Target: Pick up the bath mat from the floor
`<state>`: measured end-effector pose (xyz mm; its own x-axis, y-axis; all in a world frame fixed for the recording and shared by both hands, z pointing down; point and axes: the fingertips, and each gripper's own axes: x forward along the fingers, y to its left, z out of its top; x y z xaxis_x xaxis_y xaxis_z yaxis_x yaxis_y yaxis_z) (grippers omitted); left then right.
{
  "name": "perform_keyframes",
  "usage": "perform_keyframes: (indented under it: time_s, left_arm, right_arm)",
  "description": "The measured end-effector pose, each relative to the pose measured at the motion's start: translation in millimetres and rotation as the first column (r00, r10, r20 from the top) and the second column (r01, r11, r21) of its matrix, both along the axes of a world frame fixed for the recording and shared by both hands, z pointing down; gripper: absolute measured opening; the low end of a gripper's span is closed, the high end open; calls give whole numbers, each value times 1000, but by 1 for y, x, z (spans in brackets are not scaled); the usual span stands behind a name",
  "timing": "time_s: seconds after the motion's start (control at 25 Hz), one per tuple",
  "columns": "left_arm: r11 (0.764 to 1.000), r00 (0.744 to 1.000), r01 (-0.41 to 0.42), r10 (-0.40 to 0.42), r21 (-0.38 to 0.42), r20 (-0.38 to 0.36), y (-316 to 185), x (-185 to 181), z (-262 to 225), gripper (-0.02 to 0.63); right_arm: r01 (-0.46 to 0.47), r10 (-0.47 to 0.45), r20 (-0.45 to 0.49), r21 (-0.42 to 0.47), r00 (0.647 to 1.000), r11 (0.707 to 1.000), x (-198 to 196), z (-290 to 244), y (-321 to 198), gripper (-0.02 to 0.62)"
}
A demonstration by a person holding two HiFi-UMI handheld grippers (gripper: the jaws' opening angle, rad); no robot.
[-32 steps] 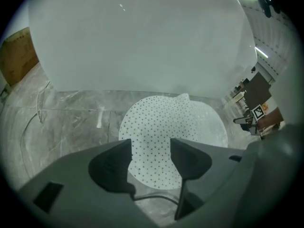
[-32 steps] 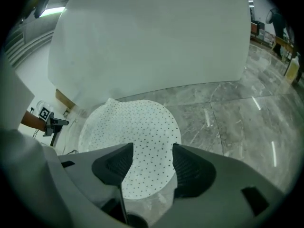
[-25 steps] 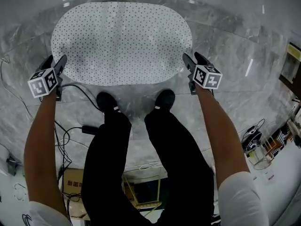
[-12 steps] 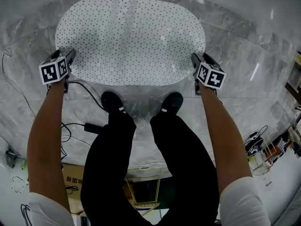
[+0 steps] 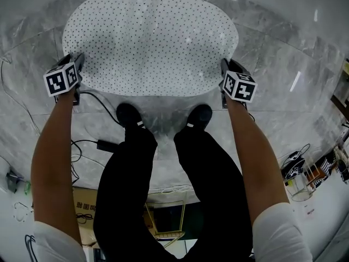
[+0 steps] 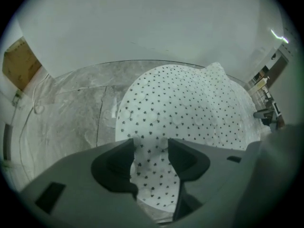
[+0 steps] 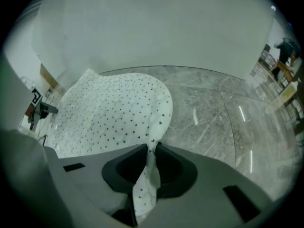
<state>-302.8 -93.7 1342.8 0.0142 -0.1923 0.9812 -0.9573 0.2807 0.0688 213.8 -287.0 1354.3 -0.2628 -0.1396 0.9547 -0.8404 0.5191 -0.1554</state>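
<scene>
White bath mat (image 5: 150,42), right tool (image 5: 224,65) just closed tight on one end, left tool (image 5: 78,60) closing, jaws apart around other end

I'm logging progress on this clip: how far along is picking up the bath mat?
Done: both tools are down at the bath mat, one at each end. In hand: the right tool has just closed its jaws and pinches the edge; the left tool has been closing, edge between its jaws, not yet clamped. Left: finish that grip, then lift; the mat lies on the floor.
</scene>
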Motion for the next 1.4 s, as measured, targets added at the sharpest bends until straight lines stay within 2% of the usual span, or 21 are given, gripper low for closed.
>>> perform_keyframes:
  time_s: [0.12, 0.36, 0.52, 0.64, 0.76, 1.0, 1.16, 1.4]
  left_arm:
    - [999, 999, 40, -40, -2, -33, 2, 1, -1, 179]
    - [1000, 994, 24, -24, -2, -103, -3, 18, -2, 43]
    - [997, 992, 55, -49, 49, -118, -5, 22, -16, 29]
    - [994, 988, 73, -60, 87, -142, -5, 25, -39, 29]
    - [991, 982, 46, -22, 128, -185, -17, 44, -79, 29]
    - [976, 967, 84, -30, 203, -253, -30, 68, -182, 29]
    - [955, 964, 47, 33, 292, -264, -51, 88, -272, 28]
    - [922, 958, 81, 33, 378, -286, -45, 106, -430, 26]
  right_arm:
    - [-66, 66, 38, -15, 997, 998, 0, -1, 2, 67]
    - [-123, 127, 106, -41, 986, 992, 1, -10, 1, 61]
    - [-164, 168, 175, -41, 970, 986, -5, -25, -1, 52]
    - [-144, 148, 230, -31, 962, 989, -15, -50, -1, 51]
    - [-125, 121, 280, -6, 952, 992, -24, -87, -3, 51]
    - [-107, 93, 369, 16, 925, 994, -53, -188, -6, 49]
    - [-99, 64, 435, 57, 898, 993, -73, -275, -13, 49]
    - [-92, 15, 496, 130, 868, 987, -74, -437, -16, 49]
